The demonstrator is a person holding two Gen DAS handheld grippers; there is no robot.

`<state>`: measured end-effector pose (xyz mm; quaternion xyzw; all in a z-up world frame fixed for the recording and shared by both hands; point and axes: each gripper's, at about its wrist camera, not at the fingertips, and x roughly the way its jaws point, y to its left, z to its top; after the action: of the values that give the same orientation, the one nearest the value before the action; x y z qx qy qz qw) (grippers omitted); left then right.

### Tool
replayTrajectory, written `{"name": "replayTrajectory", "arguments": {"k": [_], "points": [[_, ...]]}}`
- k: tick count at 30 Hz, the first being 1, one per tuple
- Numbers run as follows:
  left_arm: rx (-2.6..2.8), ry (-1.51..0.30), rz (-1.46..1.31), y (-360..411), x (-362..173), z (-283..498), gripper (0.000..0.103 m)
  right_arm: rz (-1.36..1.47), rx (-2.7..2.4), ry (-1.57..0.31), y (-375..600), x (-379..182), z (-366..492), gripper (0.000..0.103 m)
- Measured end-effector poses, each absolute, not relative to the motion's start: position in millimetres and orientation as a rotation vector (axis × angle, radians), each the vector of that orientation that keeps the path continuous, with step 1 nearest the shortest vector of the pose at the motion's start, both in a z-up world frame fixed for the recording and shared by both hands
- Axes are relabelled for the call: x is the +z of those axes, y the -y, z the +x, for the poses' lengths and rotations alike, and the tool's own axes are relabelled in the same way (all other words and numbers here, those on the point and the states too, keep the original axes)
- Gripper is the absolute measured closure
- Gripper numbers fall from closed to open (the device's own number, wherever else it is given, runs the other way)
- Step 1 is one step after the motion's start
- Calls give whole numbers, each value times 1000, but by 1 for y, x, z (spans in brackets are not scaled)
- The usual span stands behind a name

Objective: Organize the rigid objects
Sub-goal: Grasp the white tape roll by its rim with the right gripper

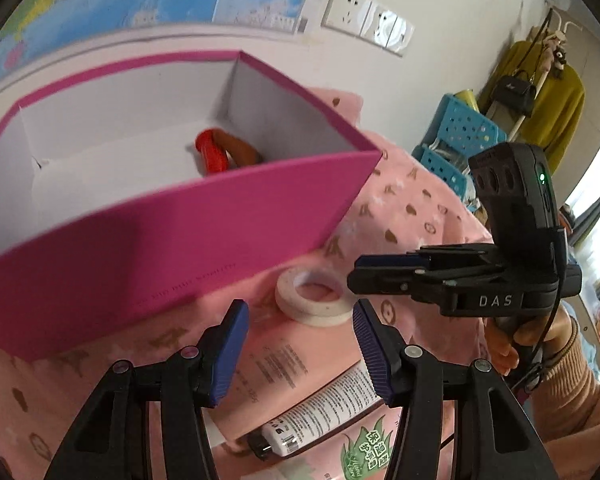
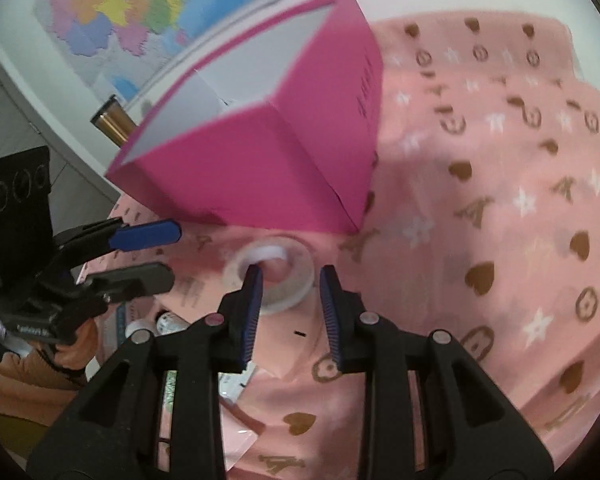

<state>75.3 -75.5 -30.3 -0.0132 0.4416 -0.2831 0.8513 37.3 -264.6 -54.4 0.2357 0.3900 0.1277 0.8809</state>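
1. We read "DAS" in pale letters on the black body of the right gripper point(image 1: 358, 278) in the left wrist view; the hand-cream tube point(image 1: 332, 408) carries black print and green Chinese characters too small for us to make out.
2. The tape roll point(image 2: 274, 276) is a flat white ring with a wide round hole, lying on the pink patterned cloth point(image 2: 480, 200) just beside the near lower corner of the magenta box point(image 2: 260, 168).
3. The right gripper point(image 2: 288, 304) stands released: one blue ribbed pad point(image 2: 254, 292) sits over the ring's hole, the other outside its rim, neither pressing on the wall.
4. The left gripper point(image 1: 300, 356) is also released, its blue ribbed pads apart above a pink packet point(image 1: 276, 364) and the tube, gripping nothing.
5. The box is open-topped stiff card, magenta outside and white inside; faint dark lettering on its side is unreadable. A red and orange object point(image 1: 220, 152) lies in its far corner.
6. The cloth is soft, printed with brown hearts, letters and white stars.
7. Behind, we see a coloured wall map point(image 2: 132, 4), a white socket plate point(image 1: 348, 8) and blue perforated baskets point(image 1: 460, 128).
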Motion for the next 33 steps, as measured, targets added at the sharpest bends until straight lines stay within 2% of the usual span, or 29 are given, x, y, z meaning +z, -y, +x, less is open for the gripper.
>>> {"name": "replayTrajectory", "arguments": {"k": [18,20,21,26,33], "points": [[-626,-995,-58,91,-49,82,50,503,293,-874,261,-63,58,72],[-624,-999,-60,91,-49,83,50,488,288,-872,259,-63,59,77],[-623,-1000,-61,91,-49,84,50,480,281,-871,258,-63,59,84],[-624,-999,-58,94,-49,84,50,446,267,-852,253,-61,53,84],[-647,-985,-56,96,-43,77,59,401,236,-793,250,-48,38,84]]}}
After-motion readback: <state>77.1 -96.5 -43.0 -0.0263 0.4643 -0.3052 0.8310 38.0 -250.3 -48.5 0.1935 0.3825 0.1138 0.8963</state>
